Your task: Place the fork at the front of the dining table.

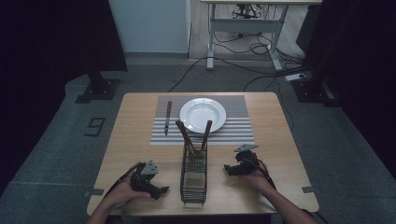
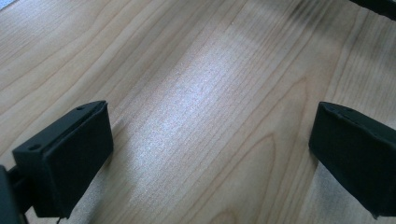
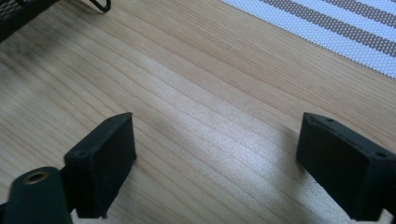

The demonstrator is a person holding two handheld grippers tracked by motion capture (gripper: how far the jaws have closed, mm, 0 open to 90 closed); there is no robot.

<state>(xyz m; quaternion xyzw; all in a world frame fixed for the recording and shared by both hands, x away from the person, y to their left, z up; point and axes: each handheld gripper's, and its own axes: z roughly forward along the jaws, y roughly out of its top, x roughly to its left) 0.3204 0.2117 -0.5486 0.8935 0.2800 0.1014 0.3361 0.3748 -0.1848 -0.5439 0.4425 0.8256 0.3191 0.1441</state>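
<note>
A white plate point(image 1: 202, 115) sits on a striped placemat point(image 1: 233, 126) at the table's far middle, with a brown-handled knife point(image 1: 167, 116) lying left of it on the mat. A black wire caddy point(image 1: 194, 175) stands near the front middle and holds two brown-handled utensils point(image 1: 187, 137). My left gripper point(image 1: 161, 190) rests on the table left of the caddy, jaws wide apart over bare wood point(image 2: 210, 121). To the right of the caddy lies my right gripper point(image 1: 228, 169), open too, with nothing between its jaws.
The wooden table point(image 1: 135, 135) has bare wood on both sides of the mat. In the right gripper view the mat's edge point(image 3: 327, 28) lies ahead and the caddy's wire point(image 3: 28, 14) is at top left. A desk frame and cables lie on the floor behind.
</note>
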